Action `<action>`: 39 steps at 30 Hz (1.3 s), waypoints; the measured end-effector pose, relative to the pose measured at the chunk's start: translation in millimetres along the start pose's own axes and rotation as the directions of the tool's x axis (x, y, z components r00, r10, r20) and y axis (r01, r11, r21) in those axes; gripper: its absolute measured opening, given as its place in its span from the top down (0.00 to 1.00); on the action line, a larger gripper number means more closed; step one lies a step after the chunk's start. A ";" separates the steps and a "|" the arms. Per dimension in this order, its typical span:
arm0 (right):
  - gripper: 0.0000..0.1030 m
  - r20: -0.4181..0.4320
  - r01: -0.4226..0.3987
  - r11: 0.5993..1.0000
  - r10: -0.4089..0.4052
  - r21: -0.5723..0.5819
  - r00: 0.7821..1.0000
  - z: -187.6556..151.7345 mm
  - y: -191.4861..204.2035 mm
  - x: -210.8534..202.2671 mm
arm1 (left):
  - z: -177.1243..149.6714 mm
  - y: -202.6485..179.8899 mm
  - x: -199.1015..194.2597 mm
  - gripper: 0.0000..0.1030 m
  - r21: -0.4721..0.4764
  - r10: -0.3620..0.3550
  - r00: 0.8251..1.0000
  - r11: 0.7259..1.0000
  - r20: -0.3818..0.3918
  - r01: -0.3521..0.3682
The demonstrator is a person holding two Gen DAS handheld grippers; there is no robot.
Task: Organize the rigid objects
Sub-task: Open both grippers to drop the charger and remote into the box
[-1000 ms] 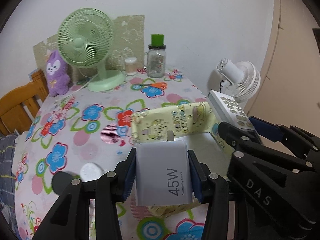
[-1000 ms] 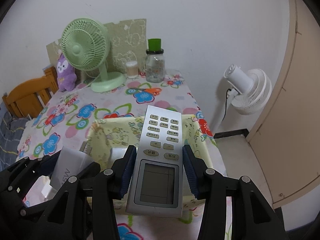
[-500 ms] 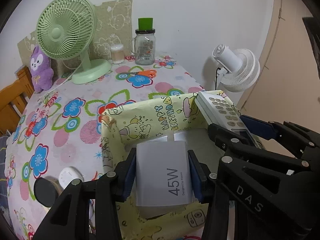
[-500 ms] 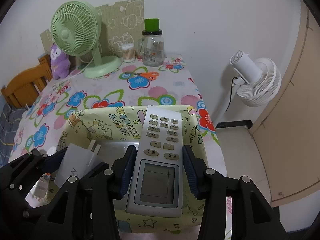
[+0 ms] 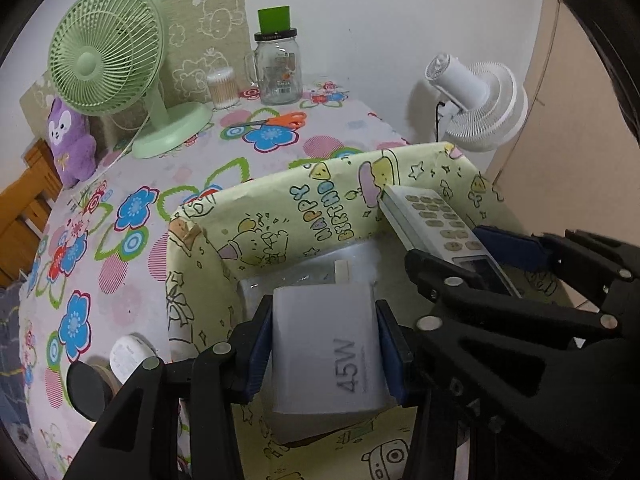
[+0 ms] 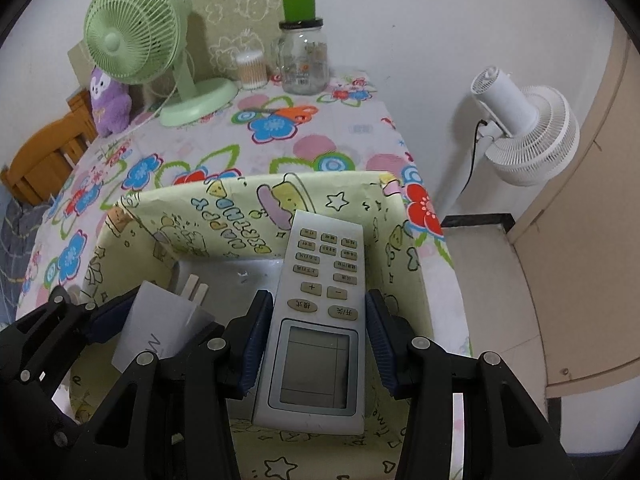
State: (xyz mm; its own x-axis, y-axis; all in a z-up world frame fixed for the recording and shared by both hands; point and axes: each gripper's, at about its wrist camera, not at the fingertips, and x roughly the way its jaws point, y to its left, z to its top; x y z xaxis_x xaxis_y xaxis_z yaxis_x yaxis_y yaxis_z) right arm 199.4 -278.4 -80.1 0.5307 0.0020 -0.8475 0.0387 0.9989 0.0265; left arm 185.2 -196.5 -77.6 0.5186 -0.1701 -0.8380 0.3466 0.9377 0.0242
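My left gripper (image 5: 324, 344) is shut on a white 45W charger (image 5: 328, 344), its prongs pointing ahead, held over the open top of a yellow cartoon-print box (image 5: 280, 216). In the right wrist view my right gripper (image 6: 316, 340) is shut on a grey-white remote control (image 6: 320, 320), also held over that box (image 6: 224, 204). The two grippers hang side by side; the charger (image 6: 160, 324) shows to the left of the remote, and the remote (image 5: 436, 228) shows to the right of the charger. The box floor looks pale and glossy.
The box sits at the near right corner of a table with a flowered cloth (image 5: 120, 216). At the back stand a green desk fan (image 5: 108, 52), a purple plush (image 5: 68, 140), a glass jar (image 5: 278, 68), a cotton-swab tub (image 5: 222, 88) and orange scissors (image 5: 280, 120). A white floor fan (image 6: 520, 128) stands off the table's right edge.
Both grippers have moved forward and down with their loads, from in front of the box to over its open top. The views now tilt further down into the box.
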 end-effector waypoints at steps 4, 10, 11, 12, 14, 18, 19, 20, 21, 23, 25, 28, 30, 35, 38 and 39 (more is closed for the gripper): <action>0.52 -0.013 0.007 1.000 -0.007 -0.001 1.000 1.2 0.0 2.7 | 0.1 1.1 1.3 0.51 -0.006 0.009 1.000 1.000 -0.004 -0.009; 0.51 -0.019 0.011 1.000 -0.011 -0.003 1.000 1.8 -0.9 3.3 | 1.0 1.5 1.6 0.51 -0.009 0.008 1.000 1.000 -0.017 -0.008; 0.51 -0.019 0.011 1.000 -0.011 -0.003 1.000 1.9 -0.6 3.0 | 1.2 1.4 1.7 0.51 -0.009 0.008 1.000 1.000 -0.019 -0.008; 0.52 -0.019 0.011 1.000 -0.011 -0.002 1.000 1.9 -0.8 3.0 | 1.6 1.1 1.9 0.50 -0.009 0.008 1.000 1.000 -0.022 -0.008; 0.52 -0.019 0.011 1.000 -0.011 -0.001 1.000 1.6 -1.2 2.9 | 1.7 0.4 2.1 0.50 -0.008 0.008 1.000 1.000 -0.024 -0.009; 0.51 -0.020 0.010 1.000 -0.010 0.000 1.000 1.7 -1.8 2.4 | 1.9 -0.8 1.3 0.37 -0.007 -0.003 1.000 1.000 -0.027 0.002; 0.51 -0.019 0.009 1.000 -0.009 0.003 1.000 2.0 -1.7 2.5 | 1.8 -1.1 0.4 0.28 -0.009 -0.009 1.000 1.000 -0.026 0.009; 0.51 -0.021 0.007 1.000 -0.007 0.007 1.000 1.9 -2.6 2.4 | 1.9 -1.1 -0.4 0.25 -0.011 -0.014 1.000 1.000 -0.023 0.014; 0.51 -0.021 0.007 1.000 -0.006 0.009 1.000 1.4 -2.9 1.8 | 1.6 -1.4 -1.2 0.24 -0.011 -0.021 1.000 1.000 -0.022 0.021; 0.50 -0.016 0.014 1.000 -0.014 0.008 1.000 0.7 -2.5 -0.6 | 1.0 -1.7 -2.6 0.23 -0.010 -0.024 0.999 1.000 -0.022 0.024; 0.49 -0.016 0.013 1.000 -0.013 0.007 1.000 -0.3 -2.0 -2.7 | 0.1 -1.9 -3.8 0.22 -0.009 -0.023 1.000 1.000 -0.021 0.023; 0.49 -0.013 0.015 1.000 -0.015 0.012 1.000 -2.1 -1.2 -5.9 | -1.6 -2.6 -5.4 0.21 -0.005 -0.017 1.000 1.000 -0.018 0.017; 0.49 -0.017 0.012 1.000 -0.011 0.016 1.000 -3.5 -0.7 -8.3 | -2.8 -3.1 -9.0 0.21 0.000 -0.014 1.000 1.000 -0.013 0.014; 0.40 -0.001 0.024 1.000 -0.024 0.019 1.000 -6.6 0.4 -20.0 | -6.3 -3.6 -22.9 0.18 0.009 -0.008 1.000 1.000 0.013 0.008; 0.36 0.016 0.033 0.999 -0.033 0.021 0.999 -8.7 1.5 -27.7 | -9.1 -3.9 -31.8 0.15 0.014 -0.004 0.999 1.000 0.031 0.003; 0.35 0.022 0.035 0.999 -0.035 0.022 0.999 -10.0 2.0 -31.5 | -9.7 -3.8 -34.2 0.14 0.016 -0.003 0.999 1.000 0.035 0.003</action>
State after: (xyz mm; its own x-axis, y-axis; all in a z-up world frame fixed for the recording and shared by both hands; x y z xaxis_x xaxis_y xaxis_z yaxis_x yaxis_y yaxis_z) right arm 174.3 -276.1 -58.7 0.5472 -0.0340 -0.8363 0.0757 0.9971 0.0090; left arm 158.5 -191.3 -54.3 0.5447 -0.1837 -0.8183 0.3603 0.9323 0.0306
